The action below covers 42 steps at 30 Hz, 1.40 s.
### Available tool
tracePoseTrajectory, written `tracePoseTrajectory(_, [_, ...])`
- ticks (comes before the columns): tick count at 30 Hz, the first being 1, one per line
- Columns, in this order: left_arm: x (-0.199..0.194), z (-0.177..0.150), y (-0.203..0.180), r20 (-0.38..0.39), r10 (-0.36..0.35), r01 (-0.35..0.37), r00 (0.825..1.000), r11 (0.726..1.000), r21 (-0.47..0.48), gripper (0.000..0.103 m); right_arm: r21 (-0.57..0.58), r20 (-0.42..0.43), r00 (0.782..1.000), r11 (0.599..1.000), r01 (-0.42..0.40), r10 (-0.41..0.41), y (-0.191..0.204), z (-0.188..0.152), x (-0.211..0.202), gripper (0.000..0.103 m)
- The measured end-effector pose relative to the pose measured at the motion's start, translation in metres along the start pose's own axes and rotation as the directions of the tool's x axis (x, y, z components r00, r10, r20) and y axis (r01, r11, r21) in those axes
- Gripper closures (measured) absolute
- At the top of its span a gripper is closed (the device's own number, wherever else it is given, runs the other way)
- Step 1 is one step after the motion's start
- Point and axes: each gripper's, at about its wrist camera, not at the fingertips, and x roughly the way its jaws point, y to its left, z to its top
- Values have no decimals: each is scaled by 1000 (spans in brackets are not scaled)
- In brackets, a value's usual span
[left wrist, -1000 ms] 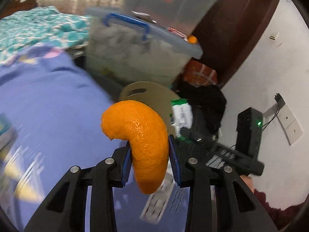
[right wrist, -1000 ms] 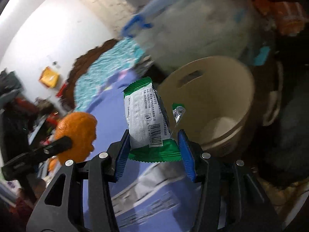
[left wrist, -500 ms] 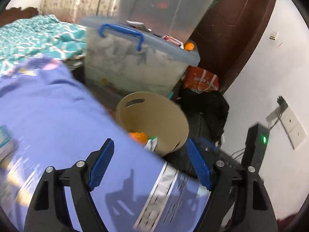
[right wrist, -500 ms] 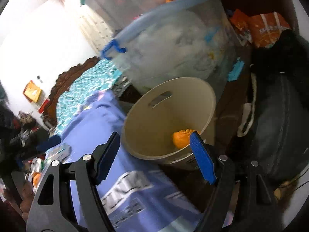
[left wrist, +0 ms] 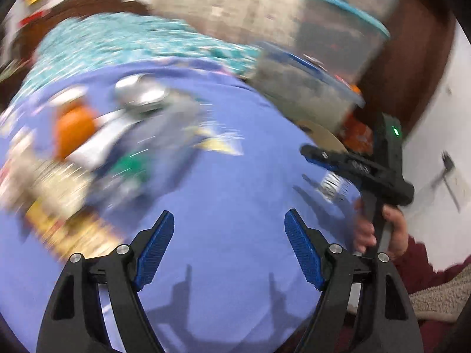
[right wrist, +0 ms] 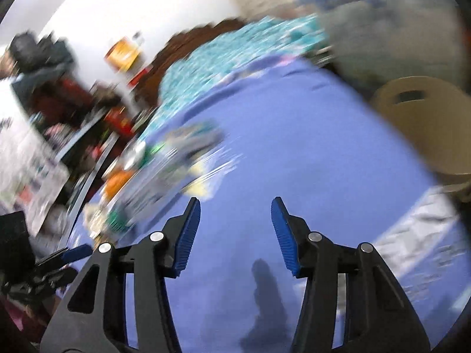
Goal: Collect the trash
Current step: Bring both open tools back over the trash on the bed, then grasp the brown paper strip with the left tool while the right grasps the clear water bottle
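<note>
Two empty grippers, left gripper wide, right gripper closing, one beige bin.

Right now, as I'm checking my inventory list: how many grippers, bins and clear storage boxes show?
Grippers: 2 (left gripper open, right gripper closing, nothing between either's jaws)
Beige bin: 1
Clear storage boxes: 2 (lower storage box, upper storage box)
Total: 5

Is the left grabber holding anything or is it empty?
Empty. The left gripper stands wide open, with only the purple sheet visible between its blue pads.
</note>
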Motion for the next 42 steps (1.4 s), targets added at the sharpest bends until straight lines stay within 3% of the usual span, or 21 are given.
tracePoseTrajectory(5, [-40,-10,67,82,53,-37,995,982,-188,31,-36,-129,985,992,-122,116,63,-15,45,49])
tracePoseTrajectory(9, [-55,-3,97,133,76,-38,988,963,-268,32,96,-190,957,974,-204,219,82,-21,79,33])
tracePoseTrajectory(12, [-56,7,120,155,99,-42,983,942,-333,32,204,-232,924,944,-258,303,99,-26,106,32])
tracePoseTrajectory(14, [-51,15,131,155,102,-39,983,931,-363,32,228,-248,919,941,-251,306,113,-27,123,32])
tracePoseTrajectory(18, [-36,30,143,124,122,-66,985,923,-379,44,292,-249,920,929,-225,301,126,-23,147,32])
tracePoseTrajectory(21, [-19,37,147,98,111,-65,989,919,-388,52,317,-229,936,930,-189,268,131,-18,153,31])
tracePoseTrajectory(23, [-8,39,148,73,111,-74,991,918,-389,68,313,-230,939,933,-179,257,135,-20,155,32])
tracePoseTrajectory(24, [-2,38,149,51,110,-81,993,918,-388,87,312,-244,933,932,-184,266,134,-20,156,44])
tracePoseTrajectory(25, [1,36,149,41,109,-85,993,918,-388,92,313,-262,927,932,-182,269,132,-23,156,50])
tracePoseTrajectory(30, [-19,18,142,92,62,-21,994,921,-389,98,255,-261,929,947,-197,263,120,-32,128,54])
tracePoseTrajectory(36, [-68,1,119,220,7,68,976,940,-335,98,206,-184,967,969,-139,178,71,-46,57,55])
tracePoseTrajectory(39, [-71,6,95,230,-64,128,971,952,-276,98,219,-136,982,971,-100,132,46,-51,29,55])
tracePoseTrajectory(42, [-51,18,61,191,-134,172,972,965,-197,98,248,-96,990,965,-81,108,24,-52,11,55])
